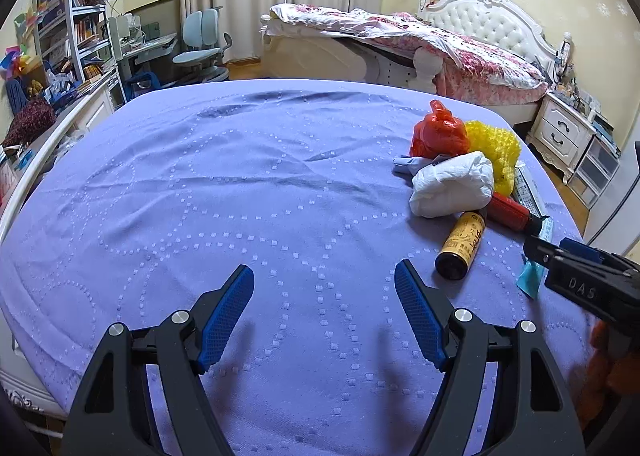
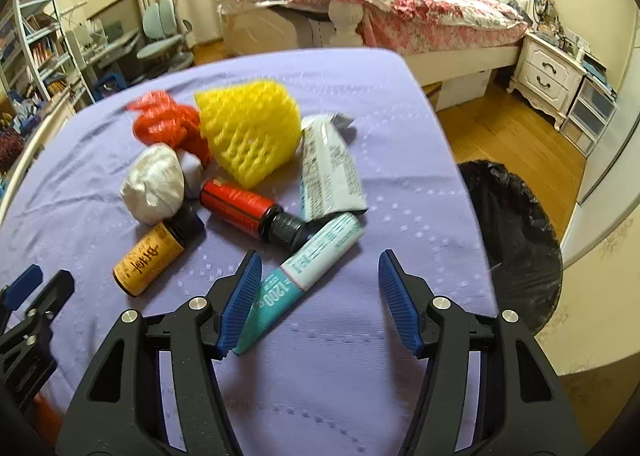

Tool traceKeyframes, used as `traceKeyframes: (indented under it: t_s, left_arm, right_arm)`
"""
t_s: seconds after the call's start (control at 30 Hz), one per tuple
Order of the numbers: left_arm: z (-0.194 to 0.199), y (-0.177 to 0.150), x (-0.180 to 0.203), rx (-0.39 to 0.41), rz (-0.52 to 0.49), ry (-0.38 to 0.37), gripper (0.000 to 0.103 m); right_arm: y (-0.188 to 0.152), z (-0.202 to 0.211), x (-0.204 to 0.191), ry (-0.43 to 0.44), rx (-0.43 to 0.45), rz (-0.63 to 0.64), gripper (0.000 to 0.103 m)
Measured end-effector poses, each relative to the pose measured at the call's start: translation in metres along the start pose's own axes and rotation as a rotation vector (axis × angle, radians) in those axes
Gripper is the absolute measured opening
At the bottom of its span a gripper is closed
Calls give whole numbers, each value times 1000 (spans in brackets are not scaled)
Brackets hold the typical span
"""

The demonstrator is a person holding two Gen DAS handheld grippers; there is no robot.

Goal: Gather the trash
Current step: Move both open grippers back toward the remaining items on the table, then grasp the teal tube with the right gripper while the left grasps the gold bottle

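Observation:
A heap of trash lies on the purple bed cover [image 2: 360, 376]: a red plastic bag [image 2: 168, 123], a yellow foam net [image 2: 248, 127], a white paper wad [image 2: 154, 183], a red bottle [image 2: 240, 207], a yellow-labelled bottle [image 2: 148, 260], a pale tube [image 2: 330, 171] and a teal toothpaste tube [image 2: 304, 276]. My right gripper [image 2: 320, 256] stands open over the teal tube. The tube's lower end lies by the left pad and the right pad is well clear of it. My left gripper [image 1: 324, 284] is open over the bare cover, left of the heap [image 1: 452, 183].
A black trash bag [image 2: 512, 240] stands open on the floor beside the bed's right edge. Beyond are a second bed [image 1: 420, 39], a white nightstand [image 2: 548, 71], a desk with a chair [image 1: 204, 43] and bookshelves [image 1: 72, 15] at the left.

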State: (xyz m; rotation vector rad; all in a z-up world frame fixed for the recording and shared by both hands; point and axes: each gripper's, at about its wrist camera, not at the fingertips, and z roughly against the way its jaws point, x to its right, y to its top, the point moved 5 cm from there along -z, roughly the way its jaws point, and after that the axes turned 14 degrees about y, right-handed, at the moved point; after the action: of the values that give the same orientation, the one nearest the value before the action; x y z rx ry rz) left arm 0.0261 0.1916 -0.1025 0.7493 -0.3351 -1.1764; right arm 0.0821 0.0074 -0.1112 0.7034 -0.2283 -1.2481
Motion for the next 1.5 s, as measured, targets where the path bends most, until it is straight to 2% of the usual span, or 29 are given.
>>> traceKeyframes:
  t_s: [0.4, 0.5, 0.53, 0.57, 0.63, 0.7, 1.23, 1.27, 1.43, 1.5]
  left_arm:
    - [3, -3, 18, 9, -26, -39, 74]
    - [5, -4, 25, 12, -41, -43, 74]
    - [5, -4, 28, 14, -46, -46, 74]
    - [6, -4, 30, 17, -50, -48, 74]
    - [6, -4, 34, 19, -57, -53, 74]
    - [7, -4, 39, 19, -62, -61, 74]
    - [-9, 13, 88, 13, -139, -109, 73]
    - [-10, 14, 90, 10, -145, -109, 72]
    - [-16, 8, 96, -25, -188, -124, 42]
    - [-14, 6, 97, -25, -199, -128, 35]
  right_arm:
    - [-14, 15, 14, 4, 11, 30, 59]
    - [-11, 15, 13, 14, 13, 41, 49]
    - [-10, 14, 12, 20, 11, 51, 42]
    - [-10, 12, 11, 27, 6, 61, 39]
    - [-12, 11, 9, 38, -1, 70, 24]
    - [-13, 12, 8, 38, 2, 82, 19]
    - [-15, 19, 24, 88, 24, 55, 18]
    - [-16, 19, 25, 91, 24, 54, 18]
    - [-17, 20, 27, 105, 28, 51, 18]
    - [-17, 19, 28, 109, 29, 49, 18]
